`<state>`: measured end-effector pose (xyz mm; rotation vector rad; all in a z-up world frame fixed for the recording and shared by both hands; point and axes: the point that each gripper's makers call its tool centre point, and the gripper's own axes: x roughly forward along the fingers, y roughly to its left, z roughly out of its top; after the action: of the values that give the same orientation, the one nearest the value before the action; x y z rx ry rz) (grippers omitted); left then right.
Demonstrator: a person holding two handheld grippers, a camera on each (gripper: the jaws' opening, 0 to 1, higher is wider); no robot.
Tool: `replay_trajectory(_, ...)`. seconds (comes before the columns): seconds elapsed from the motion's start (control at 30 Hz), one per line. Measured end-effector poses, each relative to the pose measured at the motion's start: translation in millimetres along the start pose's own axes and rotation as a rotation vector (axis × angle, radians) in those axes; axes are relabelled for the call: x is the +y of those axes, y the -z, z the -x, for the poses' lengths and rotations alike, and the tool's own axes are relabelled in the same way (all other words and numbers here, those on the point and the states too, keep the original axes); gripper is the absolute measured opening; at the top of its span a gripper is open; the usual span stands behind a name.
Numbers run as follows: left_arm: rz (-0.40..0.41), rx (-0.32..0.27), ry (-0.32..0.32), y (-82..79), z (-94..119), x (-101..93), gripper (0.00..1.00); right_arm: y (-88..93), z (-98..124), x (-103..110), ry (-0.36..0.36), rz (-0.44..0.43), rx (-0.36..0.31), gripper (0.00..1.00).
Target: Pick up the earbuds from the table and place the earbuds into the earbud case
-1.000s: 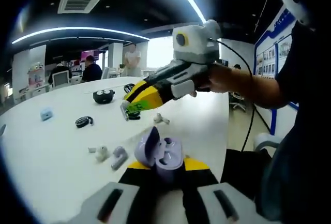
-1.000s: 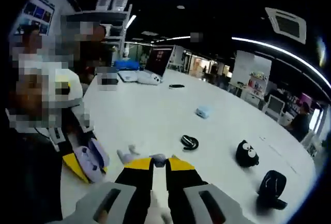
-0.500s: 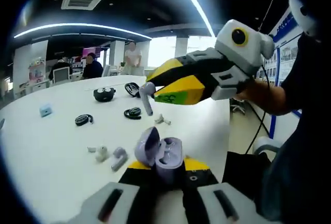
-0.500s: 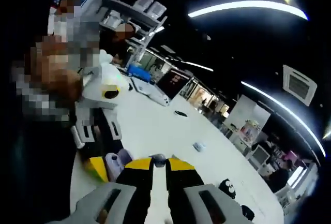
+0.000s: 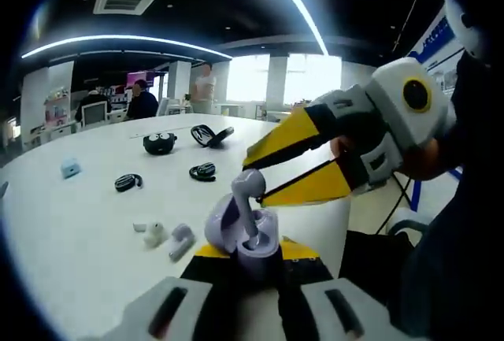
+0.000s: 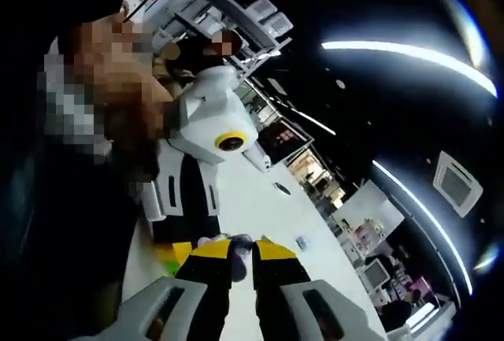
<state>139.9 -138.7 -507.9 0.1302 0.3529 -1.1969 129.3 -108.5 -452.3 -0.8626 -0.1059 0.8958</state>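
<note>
Nearest to us in the left gripper view, our left gripper (image 5: 250,266) is clamped on the purple earbud case (image 5: 242,235), which sits between its yellow-tipped jaws with the lid swung open to the left and the sockets facing up. Directly above the case, our right gripper (image 5: 253,177) reaches in from the right, its jaws pinching a purple earbud (image 5: 246,199) by the rounded head. The stem hangs almost straight down, and its lower end is at the mouth of a socket; whether it already touches the bottom, we cannot tell. That vertical line is what the coming move depends on, in our judgement: the earbud's long axis points straight into the case, so the right gripper needs only to lower and let go while the left holds the case steady.

In the right gripper view the closed jaws show a grey-purple bit of the earbud (image 6: 239,242) at their tips, with the left gripper's body beyond.

A little farther, on the white table (image 5: 94,207) to the left of the case, lie a second purple earbud (image 5: 181,239) and a white earbud (image 5: 153,233), just beside each other. Beyond them sit black ear hooks (image 5: 127,182), a black pouch (image 5: 159,143) and a blue box (image 5: 70,168) at the far left.
</note>
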Motion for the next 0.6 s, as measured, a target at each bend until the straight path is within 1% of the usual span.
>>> replay_trajectory(0.2,-0.001,-0.001,0.003,-0.2,0.0,-0.1,0.2,1.2,2.2,0.2,0.0,0.055,0.012,0.09)
replay_trajectory(0.3,-0.004,0.0,0.003,-0.2,-0.1,-0.2,0.2,0.9,0.7,4.2,0.002,0.065,0.007,0.09)
replay_trajectory(0.6,-0.008,0.002,0.006,-0.4,-0.7,-0.9,0.2,-6.4,1.4,4.1,0.012,0.101,-0.004,0.09)
